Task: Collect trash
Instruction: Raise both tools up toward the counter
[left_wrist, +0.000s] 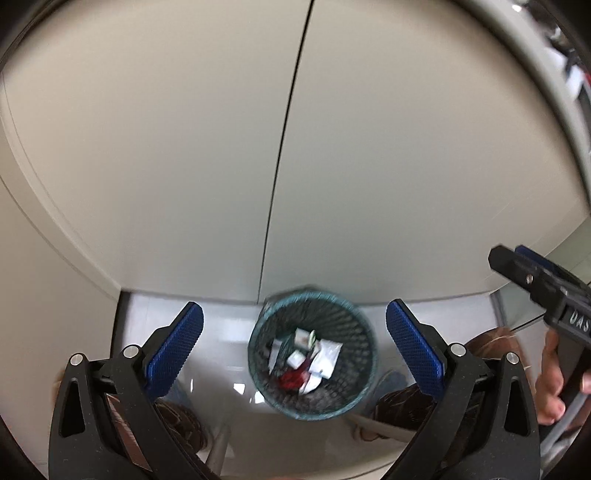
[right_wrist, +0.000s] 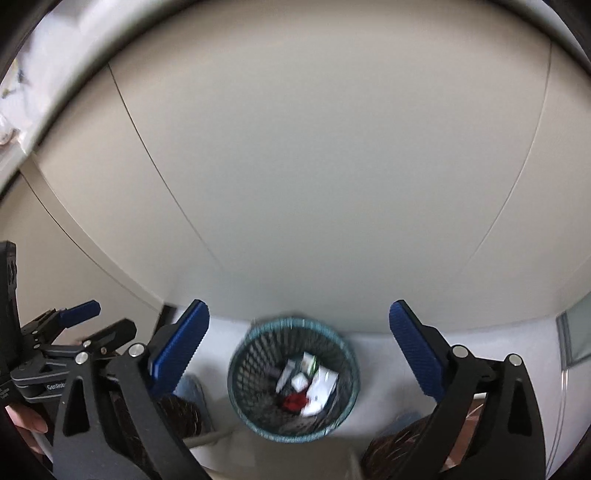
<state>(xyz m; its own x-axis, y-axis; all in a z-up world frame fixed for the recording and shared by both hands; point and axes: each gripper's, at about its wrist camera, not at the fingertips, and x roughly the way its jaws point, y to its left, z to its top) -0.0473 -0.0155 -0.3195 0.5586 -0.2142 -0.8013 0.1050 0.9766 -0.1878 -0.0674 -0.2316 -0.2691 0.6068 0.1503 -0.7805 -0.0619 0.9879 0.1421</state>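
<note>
Glossy floor (left_wrist: 221, 354) — round wire-mesh bin (left_wrist: 354, 321), crumpled scraps (left_wrist: 325, 354).

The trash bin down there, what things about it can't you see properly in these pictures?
- Trash inside the bin: motion blur in both views; white scraps and something red show, but not what they are.
- Bin's base: hidden by its own mesh wall, both views.
- Brown things on the floor: covered by the left gripper and cut by the left wrist view's edge.
- Top-left clutter, right wrist view: too small, at the fisheye rim.
</note>
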